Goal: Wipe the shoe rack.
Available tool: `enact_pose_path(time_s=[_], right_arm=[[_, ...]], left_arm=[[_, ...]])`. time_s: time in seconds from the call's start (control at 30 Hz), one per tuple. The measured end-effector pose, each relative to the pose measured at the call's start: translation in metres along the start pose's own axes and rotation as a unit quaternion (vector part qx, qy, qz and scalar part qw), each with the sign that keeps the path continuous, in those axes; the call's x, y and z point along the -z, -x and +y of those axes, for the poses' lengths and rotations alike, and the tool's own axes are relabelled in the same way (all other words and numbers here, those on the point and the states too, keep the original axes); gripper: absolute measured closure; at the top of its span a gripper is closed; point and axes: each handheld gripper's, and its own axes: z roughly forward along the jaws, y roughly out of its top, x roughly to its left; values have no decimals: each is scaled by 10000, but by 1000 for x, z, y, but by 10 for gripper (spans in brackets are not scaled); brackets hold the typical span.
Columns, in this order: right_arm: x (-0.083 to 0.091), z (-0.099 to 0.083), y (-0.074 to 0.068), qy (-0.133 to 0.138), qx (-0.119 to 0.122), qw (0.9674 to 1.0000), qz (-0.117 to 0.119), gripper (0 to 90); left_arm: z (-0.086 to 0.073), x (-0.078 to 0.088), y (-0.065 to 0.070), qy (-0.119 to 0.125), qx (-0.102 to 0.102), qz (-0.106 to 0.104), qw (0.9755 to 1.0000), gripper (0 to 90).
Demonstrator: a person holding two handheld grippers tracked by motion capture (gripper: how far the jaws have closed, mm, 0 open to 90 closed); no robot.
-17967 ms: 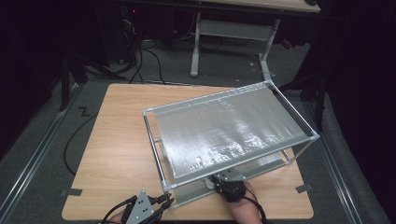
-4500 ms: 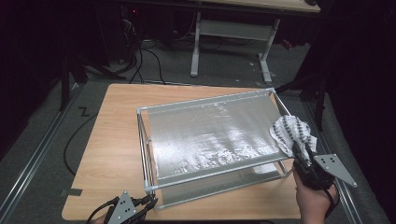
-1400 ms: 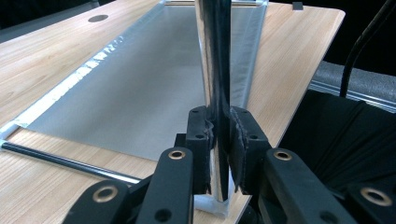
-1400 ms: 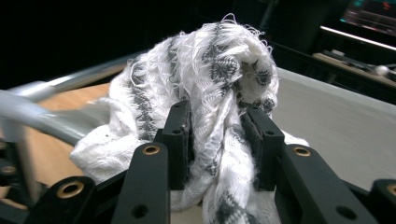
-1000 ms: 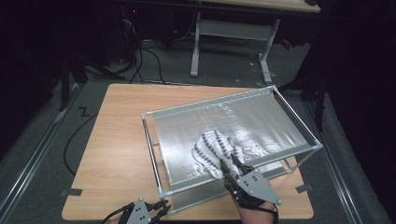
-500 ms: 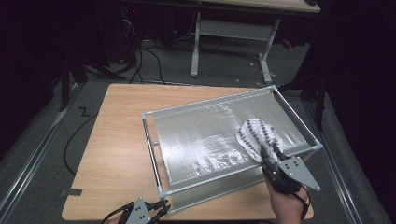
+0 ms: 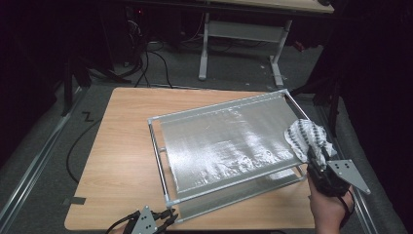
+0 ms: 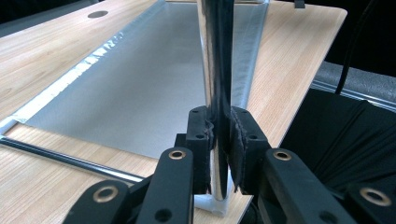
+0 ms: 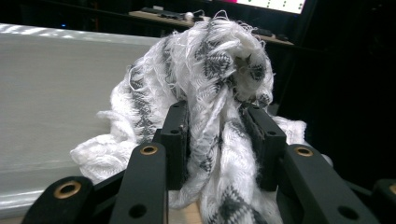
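A metal-tube frame carrying a silvery sheet [image 7: 224, 141] stands on the wooden table [image 7: 122, 146]. My left gripper [image 7: 168, 216] is at the frame's near left corner, shut on its upright chrome post [image 8: 215, 70]; in the left gripper view the pads [image 8: 240, 140] squeeze the post from both sides. A crumpled white and grey cloth [image 7: 307, 136] rests on the sheet's right edge. My right gripper [image 7: 314, 158] is shut on that cloth, and in the right gripper view the cloth [image 9: 205, 70] bulges out above the right gripper [image 9: 219, 140].
A second silvery sheet [image 7: 234, 195] lies flat on the table beneath the frame. Bare tabletop stretches to the left of the frame. Behind the table stand white desk legs [image 7: 203, 44], and cables [image 7: 156, 58] trail over the dark floor.
The right gripper has swept the cloth across the sheet, from its near middle to its right edge. The left gripper has stayed on the post.
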Motion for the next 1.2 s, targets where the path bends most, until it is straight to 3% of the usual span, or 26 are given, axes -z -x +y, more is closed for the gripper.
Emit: enact_pose_path(time_s=[0.63,0.93,1.2], right_arm=[[-6,1,10,-54,-166,9998,78,627],[-3,3,-8,-52,-109,9989,453,624],[1,5,-35,-43,-4,9967,813,625]], left_arm=[[-1,0,0,23,3,-6,10000,787],[-1,-1,0,13,-3,12,10000,787],[-1,-1,0,12,31,28,10000,788]])
